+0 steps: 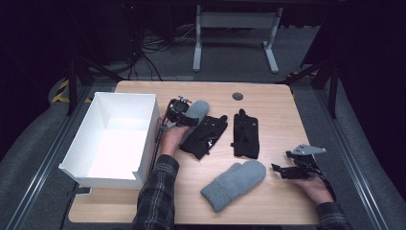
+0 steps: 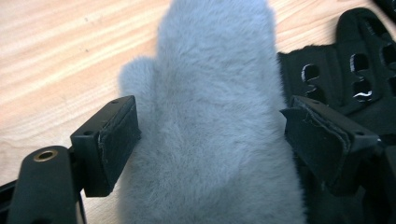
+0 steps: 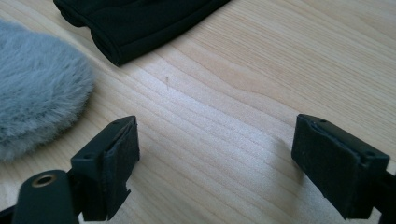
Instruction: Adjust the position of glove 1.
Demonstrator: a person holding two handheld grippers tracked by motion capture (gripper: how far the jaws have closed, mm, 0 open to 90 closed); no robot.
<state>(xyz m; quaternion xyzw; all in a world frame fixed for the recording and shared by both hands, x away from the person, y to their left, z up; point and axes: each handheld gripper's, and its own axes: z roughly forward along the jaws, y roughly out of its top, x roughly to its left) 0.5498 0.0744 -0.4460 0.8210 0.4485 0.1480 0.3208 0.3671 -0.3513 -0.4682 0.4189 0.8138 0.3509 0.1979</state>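
Grey fur is seen close up in the left gripper view, low centre of the frame: the far mitten (image 2: 210, 130) lies between the spread pads of the left tool (image 2: 212, 140), one pad (image 2: 116, 140) just at its fuzzy edge, the other pad (image 2: 322, 140) beside it over a black glove (image 2: 359, 70). Nothing is clamped yet. In the high view the left tool (image 1: 179, 112) is found at centre, just right of the white box (image 1: 103, 170), with the mitten (image 1: 197, 111) under it.

For a sound grip, it is judged that the jaws should be lowered further and closed across the thick middle of the mitten, so that the fluff alone is not pinched and the glove underneath is not caught with it.

At the lower right of the high view the right tool (image 1: 292, 167) is held over bare desk (image 1: 273, 98), jaws apart and empty. A second grey mitten (image 1: 234, 184) lies at lower centre, and another black glove (image 1: 245, 134) sits well apart at centre. The box stands open and near; only the overlapped glove is judged a hindrance.
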